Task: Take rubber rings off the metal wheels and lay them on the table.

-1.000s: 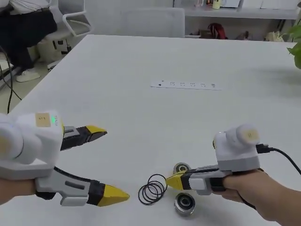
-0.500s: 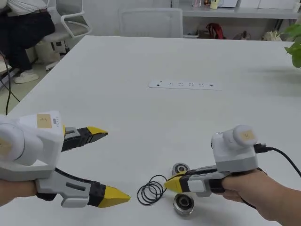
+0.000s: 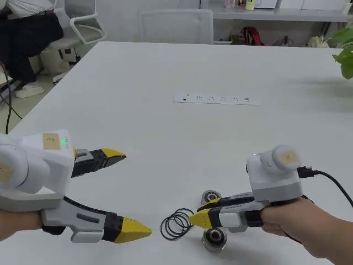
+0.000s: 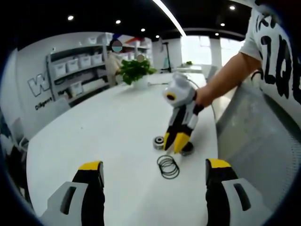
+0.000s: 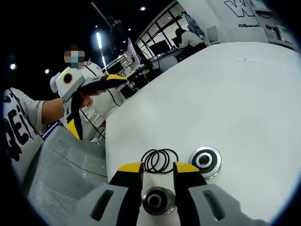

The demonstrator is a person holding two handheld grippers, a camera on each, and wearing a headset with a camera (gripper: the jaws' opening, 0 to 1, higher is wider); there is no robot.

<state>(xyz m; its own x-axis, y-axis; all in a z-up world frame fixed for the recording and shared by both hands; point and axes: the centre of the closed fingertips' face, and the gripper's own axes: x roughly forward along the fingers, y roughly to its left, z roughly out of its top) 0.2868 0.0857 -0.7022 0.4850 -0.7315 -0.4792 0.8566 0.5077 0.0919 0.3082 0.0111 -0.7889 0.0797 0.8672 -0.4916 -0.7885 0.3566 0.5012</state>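
A loose bunch of black rubber rings [image 3: 175, 222] [image 4: 168, 166] [image 5: 159, 160] lies flat on the white table [image 3: 182, 138]. Two metal wheels lie beside it, one farther away [image 3: 211, 197] [image 5: 205, 160] and one nearer [image 3: 214, 237] [image 5: 157, 200]. My right gripper [image 3: 197, 218] [image 5: 158, 168] hovers just right of the rings. Its jaws stand a narrow gap apart with nothing between them, and the nearer wheel shows through the gap. My left gripper [image 3: 124, 193] [image 4: 153, 167] stands wide open left of the rings, holding nothing.
A white power strip [image 3: 215, 99] lies mid-table. Office chairs [image 3: 176, 25] stand at the far edge, a person sits at the back left, and a green plant [image 3: 345, 52] is at the right. The near table edge is close below the wheels.
My right gripper has crept a little left, so its tips are nearer the rings. The left gripper, rings and wheels have stayed put.
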